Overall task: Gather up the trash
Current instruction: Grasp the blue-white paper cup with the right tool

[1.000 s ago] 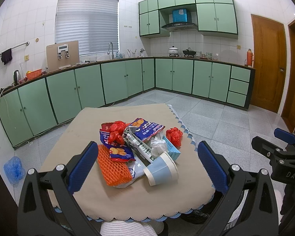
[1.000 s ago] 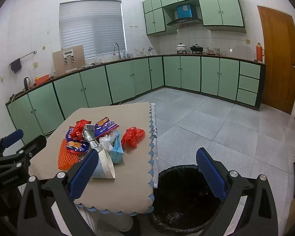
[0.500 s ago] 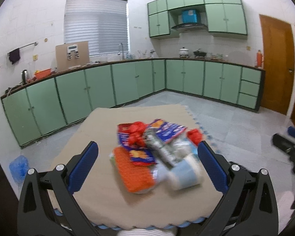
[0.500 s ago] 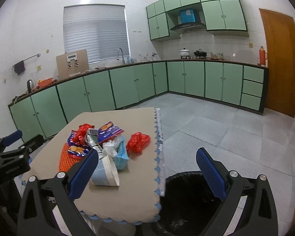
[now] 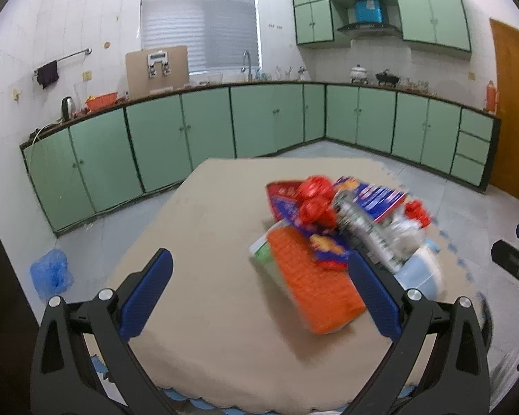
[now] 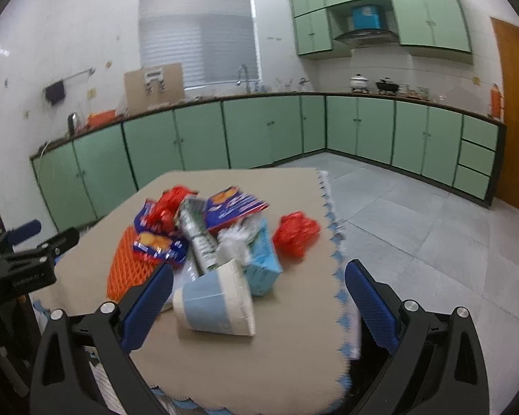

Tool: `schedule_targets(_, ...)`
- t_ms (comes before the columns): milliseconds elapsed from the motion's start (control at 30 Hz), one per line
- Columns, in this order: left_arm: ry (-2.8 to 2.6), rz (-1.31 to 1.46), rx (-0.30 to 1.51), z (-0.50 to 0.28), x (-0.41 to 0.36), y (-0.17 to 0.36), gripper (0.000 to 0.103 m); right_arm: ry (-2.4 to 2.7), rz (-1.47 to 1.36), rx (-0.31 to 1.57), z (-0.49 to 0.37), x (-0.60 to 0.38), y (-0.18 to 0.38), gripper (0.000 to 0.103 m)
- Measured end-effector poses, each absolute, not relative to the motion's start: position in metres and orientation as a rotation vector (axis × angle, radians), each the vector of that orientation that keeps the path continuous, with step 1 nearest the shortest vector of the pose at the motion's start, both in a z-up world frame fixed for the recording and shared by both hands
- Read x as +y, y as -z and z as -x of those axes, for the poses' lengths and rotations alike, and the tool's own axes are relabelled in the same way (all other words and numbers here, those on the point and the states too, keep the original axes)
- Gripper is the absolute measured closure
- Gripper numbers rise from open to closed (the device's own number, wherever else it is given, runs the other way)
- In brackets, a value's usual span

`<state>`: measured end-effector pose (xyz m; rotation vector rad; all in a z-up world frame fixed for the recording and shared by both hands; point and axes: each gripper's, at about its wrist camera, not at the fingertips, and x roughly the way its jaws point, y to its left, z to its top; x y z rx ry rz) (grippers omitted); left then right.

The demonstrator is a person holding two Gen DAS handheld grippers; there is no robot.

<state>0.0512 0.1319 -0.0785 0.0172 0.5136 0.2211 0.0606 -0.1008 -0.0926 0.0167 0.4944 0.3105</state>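
I hold both grippers wide and empty above the table [image 5: 204, 311]: left [image 5: 259, 297] with trash [image 5: 328, 242] at 1 o'clock, right [image 6: 259, 306] over the cup [image 6: 212, 306].

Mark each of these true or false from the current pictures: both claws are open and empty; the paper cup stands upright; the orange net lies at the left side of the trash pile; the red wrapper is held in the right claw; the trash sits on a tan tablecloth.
1. Both the left claw and the right claw are open and empty. True.
2. The paper cup stands upright. False: it lies on its side.
3. The orange net lies at the left side of the pile. True.
4. The right claw holds the red wrapper. False: it lies on the tablecloth.
5. The trash sits on a tan tablecloth. True.
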Motion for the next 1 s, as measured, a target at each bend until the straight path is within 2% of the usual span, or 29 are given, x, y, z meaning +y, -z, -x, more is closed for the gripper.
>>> schedule_targets(333, -0.24, 0.011, 0.597, -0.061, 0.162, 0.116, 0.005, -0.372, 0.031, 0.569, -0.083, -0.053, 0.138, 0.006)
schedule_targets(700, -0.203, 0.032, 0.629, -0.067, 0.161, 0.128, 0.005, -0.326, 0.137, 0.592, -0.098, -0.031, 0.16, 0.006)
schedule_targets(733, -0.196, 0.034, 0.629, -0.067, 0.16, 0.128, 0.005, -0.328, 0.141, 0.593, -0.099, -0.031, 0.161, 0.007)
schedule_targets(800, -0.185, 0.038, 0.628, -0.068, 0.156, 0.129, 0.005, -0.352, 0.144, 0.606, -0.101, -0.031, 0.162, 0.025)
schedule_targets(833, -0.176, 0.042, 0.63, -0.069, 0.154, 0.129, 0.005, -0.366, 0.143, 0.618, -0.105, -0.031, 0.164, 0.029)
schedule_targets(1000, -0.137, 0.052, 0.634, -0.074, 0.145, 0.128, 0.005, -0.395, 0.11, 0.628, -0.104, -0.038, 0.162, 0.029)
